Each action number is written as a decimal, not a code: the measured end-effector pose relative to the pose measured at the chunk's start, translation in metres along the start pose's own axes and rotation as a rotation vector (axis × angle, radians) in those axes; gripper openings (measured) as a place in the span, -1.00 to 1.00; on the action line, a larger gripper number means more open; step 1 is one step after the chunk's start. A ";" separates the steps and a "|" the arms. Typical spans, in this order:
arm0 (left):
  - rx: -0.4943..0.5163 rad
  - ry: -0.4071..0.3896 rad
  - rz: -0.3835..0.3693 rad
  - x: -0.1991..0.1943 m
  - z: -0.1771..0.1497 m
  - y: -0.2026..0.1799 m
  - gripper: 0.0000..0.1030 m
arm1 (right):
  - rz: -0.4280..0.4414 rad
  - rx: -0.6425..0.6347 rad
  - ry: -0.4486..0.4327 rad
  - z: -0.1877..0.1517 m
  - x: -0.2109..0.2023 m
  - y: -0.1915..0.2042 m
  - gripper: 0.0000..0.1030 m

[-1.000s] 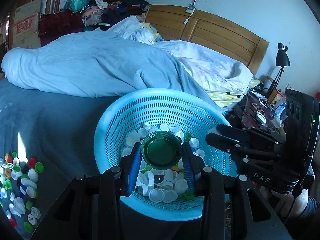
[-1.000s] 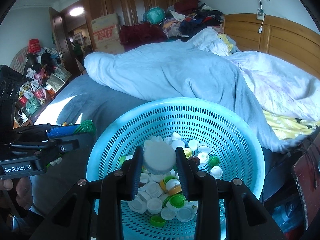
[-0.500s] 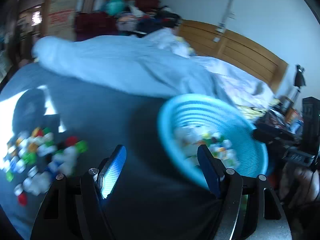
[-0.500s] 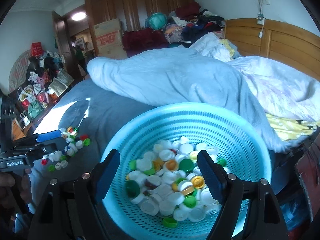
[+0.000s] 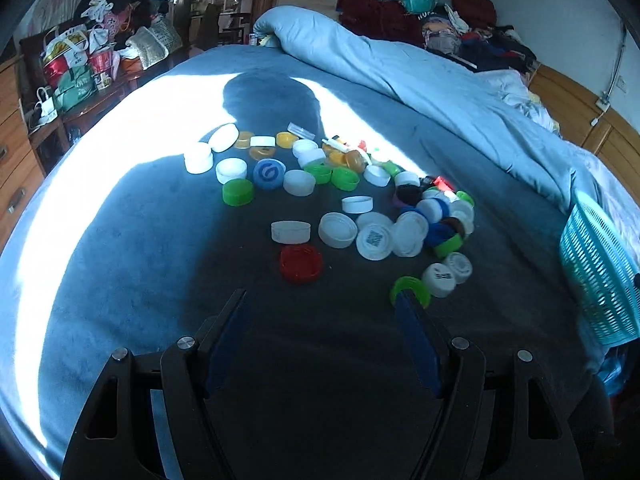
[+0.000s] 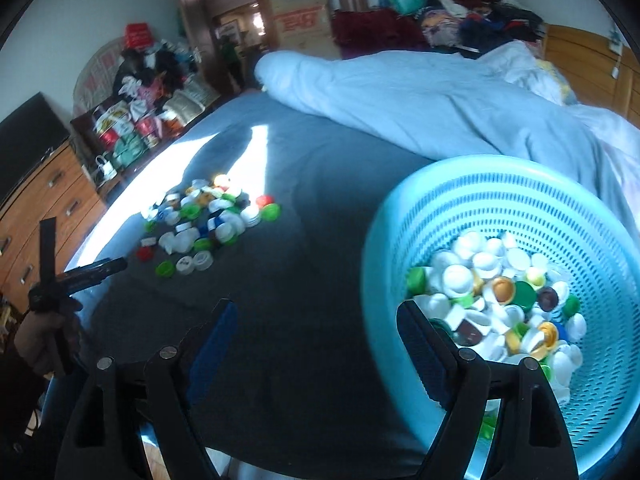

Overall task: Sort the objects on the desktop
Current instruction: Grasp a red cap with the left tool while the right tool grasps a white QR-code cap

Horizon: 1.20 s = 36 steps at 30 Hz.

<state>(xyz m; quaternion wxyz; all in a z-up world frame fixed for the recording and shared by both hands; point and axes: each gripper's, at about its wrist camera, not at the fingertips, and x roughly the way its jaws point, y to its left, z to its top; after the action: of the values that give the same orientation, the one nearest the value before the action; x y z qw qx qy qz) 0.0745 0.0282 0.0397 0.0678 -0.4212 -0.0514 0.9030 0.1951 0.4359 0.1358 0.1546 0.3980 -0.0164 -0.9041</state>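
Nearest us, our left claw (image 5: 320,300) hangs spread and empty over the bed (image 5: 160,240), just short of the red cap (image 5: 301,263). Our right claw (image 6: 314,310) is spread and empty too, beside the basket (image 6: 500,184). The basket already holds a good heap of caps; beyond, a loose pile (image 5: 360,192) still waits on the bed, so we judge the sorting partway done. A second ago each claw pinched a cap above the basket; both have let go and swung toward the pile.
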 end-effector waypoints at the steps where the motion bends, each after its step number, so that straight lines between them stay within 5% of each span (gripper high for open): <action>1: 0.010 -0.001 -0.003 0.006 0.002 -0.003 0.32 | -0.003 -0.008 0.009 0.000 0.002 0.003 0.67; 10: -0.018 0.034 -0.020 0.049 0.015 0.011 0.29 | 0.000 -0.030 0.083 -0.003 0.029 0.022 0.67; 13: 0.013 0.039 -0.018 0.043 0.013 0.008 -0.47 | 0.058 -0.052 0.099 -0.002 0.050 0.040 0.34; 14: 0.007 0.039 -0.022 0.040 0.012 0.009 -0.50 | 0.071 -0.059 0.108 -0.001 0.058 0.044 0.15; 25: -0.018 -0.019 -0.086 -0.007 0.006 0.017 -0.50 | 0.188 -0.271 0.144 0.019 0.186 0.127 0.06; 34: -0.084 -0.042 -0.101 -0.025 0.013 0.035 -0.50 | 0.169 -0.349 0.151 0.026 0.226 0.148 0.00; 35: -0.090 -0.043 -0.100 -0.026 0.013 0.035 -0.50 | 0.170 -0.354 0.153 0.026 0.226 0.149 -0.08; 36: -0.094 -0.045 -0.100 -0.027 0.014 0.035 -0.50 | 0.171 -0.357 0.155 0.027 0.226 0.150 -0.40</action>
<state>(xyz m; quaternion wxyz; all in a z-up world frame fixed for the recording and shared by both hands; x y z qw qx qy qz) 0.0781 -0.0112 0.0637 0.0918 -0.4002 -0.1163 0.9044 0.0720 0.2243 0.0161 0.2997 0.4299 0.1222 -0.8429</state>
